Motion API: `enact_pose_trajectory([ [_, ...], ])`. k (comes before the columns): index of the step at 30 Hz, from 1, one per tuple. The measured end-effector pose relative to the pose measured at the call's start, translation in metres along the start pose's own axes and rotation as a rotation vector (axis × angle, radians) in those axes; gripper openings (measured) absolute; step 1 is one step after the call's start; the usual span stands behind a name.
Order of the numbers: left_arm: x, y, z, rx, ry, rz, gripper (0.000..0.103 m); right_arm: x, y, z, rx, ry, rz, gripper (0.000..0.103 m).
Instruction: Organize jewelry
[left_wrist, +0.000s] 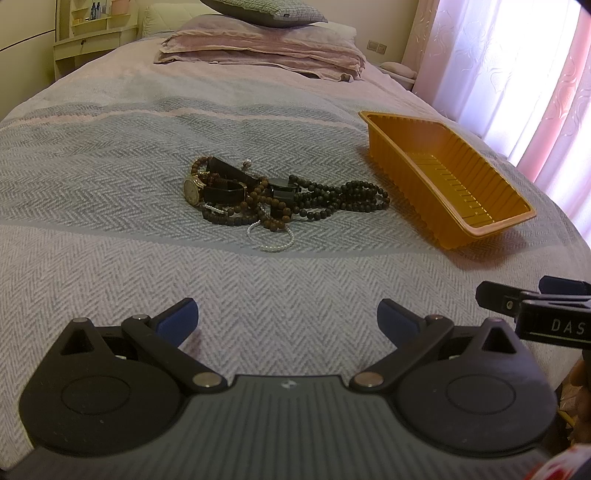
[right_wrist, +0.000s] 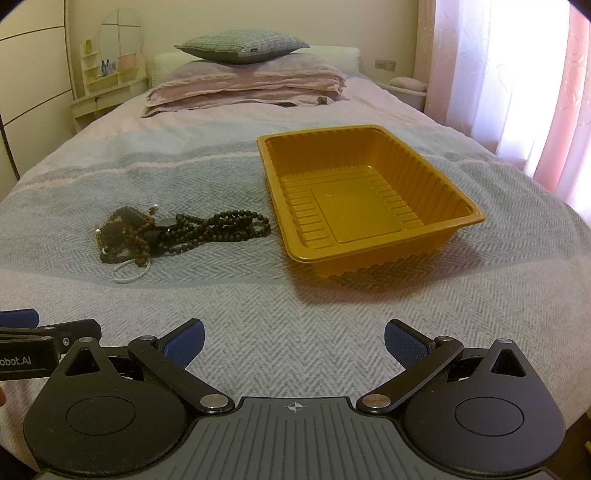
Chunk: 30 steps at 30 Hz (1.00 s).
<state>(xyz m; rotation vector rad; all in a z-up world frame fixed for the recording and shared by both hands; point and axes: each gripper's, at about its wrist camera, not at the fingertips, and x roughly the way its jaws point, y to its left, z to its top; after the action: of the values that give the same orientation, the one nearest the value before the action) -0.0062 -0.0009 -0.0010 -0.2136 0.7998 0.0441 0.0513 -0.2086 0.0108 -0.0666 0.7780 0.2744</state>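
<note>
- Spreading across everything: herringbone bedspread (left_wrist: 110, 166), carrying all the task's things.
- Sitting empty to the right: orange tray (right_wrist: 476, 216), well apart from both tools.
- Lying tangled left of the tray: jewelry pile (left_wrist: 273, 195), with dark bead strands (right_wrist: 221, 225), gold watch (left_wrist: 192, 189) and white bead loop (left_wrist: 271, 240).
- Hovering near the bed's edge, jaws spread wide, holding nothing: left gripper (left_wrist: 288, 317) and right gripper (right_wrist: 293, 336).
- Judging by this: starting out, no piece sorted yet; next, reaching forward and pinching a single strand free.

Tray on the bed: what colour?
Orange-yellow tray, ribbed walls; clearest in the right wrist view.
</note>
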Motion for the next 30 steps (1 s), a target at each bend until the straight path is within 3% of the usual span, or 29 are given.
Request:
enact_pose_trajectory([
  [12,0.004,0.007,0.010,-0.029,-0.002,-0.024,0.102,-0.002,-0.025,0.010,0.077,-0.044,0.000,0.103],
  [18,0.013,0.011,0.021,-0.047,-0.004,-0.037,0.102,-0.004,-0.073,0.031,0.167,-0.133,-0.018,0.102],
  [24,0.026,0.017,0.028,-0.073,-0.022,-0.050,0.102,0.012,-0.132,0.057,0.163,-0.220,-0.104,0.101],
  [26,0.030,0.018,0.030,-0.088,-0.022,-0.062,0.102,0.022,-0.152,0.065,0.174,-0.233,-0.111,0.084],
  [30,0.042,0.016,0.031,-0.097,-0.003,-0.072,0.102,0.051,-0.188,0.074,0.224,-0.225,-0.077,0.074],
])
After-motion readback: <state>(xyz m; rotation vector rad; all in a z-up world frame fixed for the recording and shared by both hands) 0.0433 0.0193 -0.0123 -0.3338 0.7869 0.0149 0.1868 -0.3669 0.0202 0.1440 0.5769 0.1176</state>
